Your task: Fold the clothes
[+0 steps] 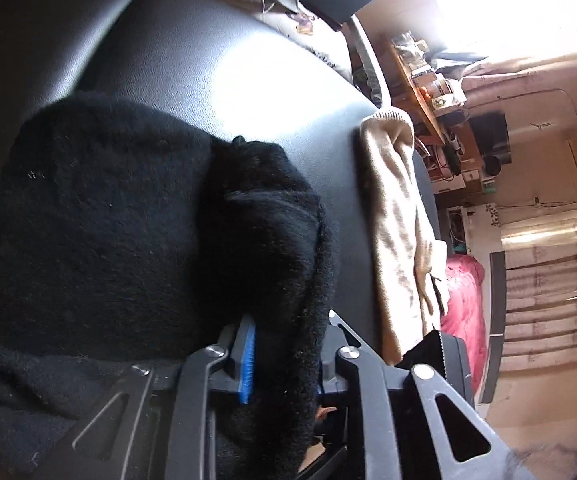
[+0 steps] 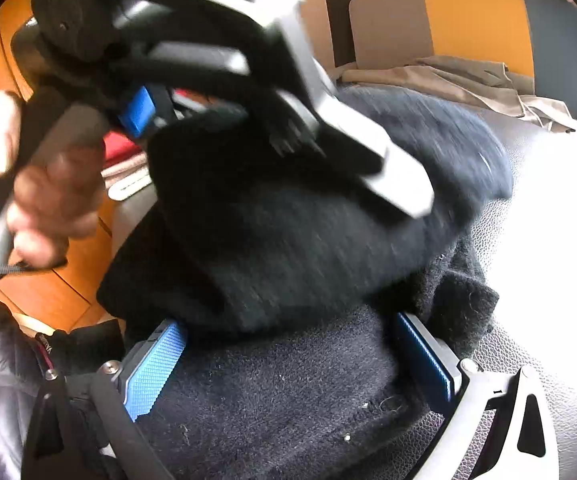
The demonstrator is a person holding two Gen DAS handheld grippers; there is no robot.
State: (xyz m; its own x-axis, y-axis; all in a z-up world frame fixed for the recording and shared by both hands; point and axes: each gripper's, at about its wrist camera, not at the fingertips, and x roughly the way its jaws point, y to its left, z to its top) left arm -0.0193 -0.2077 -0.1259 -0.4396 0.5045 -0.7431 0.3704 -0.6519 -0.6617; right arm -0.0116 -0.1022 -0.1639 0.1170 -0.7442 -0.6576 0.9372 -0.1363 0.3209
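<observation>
1. A black leather seat (image 1: 192, 52) is bearing the black fleece garment (image 1: 100, 216), which is lying bunched in layers across its near part.
2. The left gripper (image 1: 284, 356) is pinching a fold of that fleece between nearly closed jaws; the flap is running away from them toward the far side.
3. The right gripper (image 2: 288, 364) is sitting with jaws wide apart, straddling a lower fleece layer, clamping nothing.
4. The left gripper, seen in the right view, is hanging above the pile, left of centre; it is the nearer one to the lifted flap.
</observation>
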